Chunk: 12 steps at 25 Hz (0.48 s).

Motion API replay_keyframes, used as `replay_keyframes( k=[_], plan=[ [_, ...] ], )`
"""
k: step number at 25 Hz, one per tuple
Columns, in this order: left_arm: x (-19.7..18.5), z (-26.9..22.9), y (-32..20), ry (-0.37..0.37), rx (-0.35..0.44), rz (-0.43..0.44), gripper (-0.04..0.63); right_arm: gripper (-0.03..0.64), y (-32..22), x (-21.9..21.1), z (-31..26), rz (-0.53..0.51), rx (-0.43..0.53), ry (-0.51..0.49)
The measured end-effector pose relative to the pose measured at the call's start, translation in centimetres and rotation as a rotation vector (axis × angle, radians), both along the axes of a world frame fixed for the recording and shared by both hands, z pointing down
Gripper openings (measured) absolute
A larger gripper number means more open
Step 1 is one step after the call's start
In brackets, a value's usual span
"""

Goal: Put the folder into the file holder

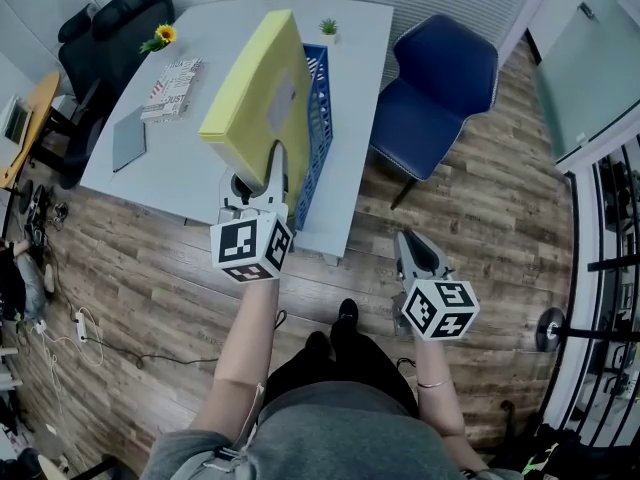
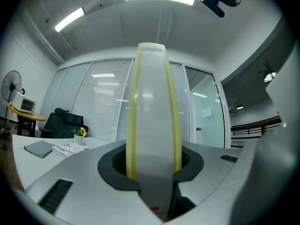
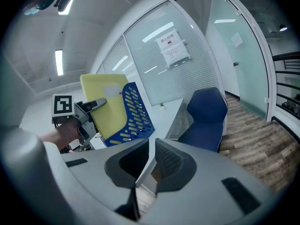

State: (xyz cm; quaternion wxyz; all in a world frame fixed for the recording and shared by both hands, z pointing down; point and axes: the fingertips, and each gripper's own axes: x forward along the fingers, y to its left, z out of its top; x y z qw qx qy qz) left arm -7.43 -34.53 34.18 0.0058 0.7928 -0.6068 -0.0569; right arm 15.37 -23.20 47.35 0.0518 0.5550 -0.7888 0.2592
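Observation:
A yellow folder (image 1: 255,88) stands tilted on the white table (image 1: 180,183), its lower part beside the perforated wall of the blue file holder (image 1: 318,118). My left gripper (image 1: 272,168) is shut on the folder's near edge. In the left gripper view the folder (image 2: 153,107) fills the gap between the jaws. The right gripper view shows the folder (image 3: 105,102) behind the holder's blue side (image 3: 133,114), with the left gripper (image 3: 93,107) on it. My right gripper (image 1: 408,243) hangs over the wooden floor to the right of the table, shut and holding nothing (image 3: 151,161).
A blue chair (image 1: 440,78) stands at the table's right side and a black chair (image 1: 100,38) at its far left. On the table lie a grey notebook (image 1: 128,138), printed papers (image 1: 172,90), a sunflower pot (image 1: 160,36) and a small green plant (image 1: 328,28).

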Motion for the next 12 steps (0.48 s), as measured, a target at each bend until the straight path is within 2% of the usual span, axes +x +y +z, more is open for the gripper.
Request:
replay_keyframes(
  k=[12],
  plan=[
    [0.1,3.7,-0.2,-0.022,-0.115,0.023,0.17,0.043,0.2,-0.8,-0.1,-0.006,0.004,0.003]
  ],
)
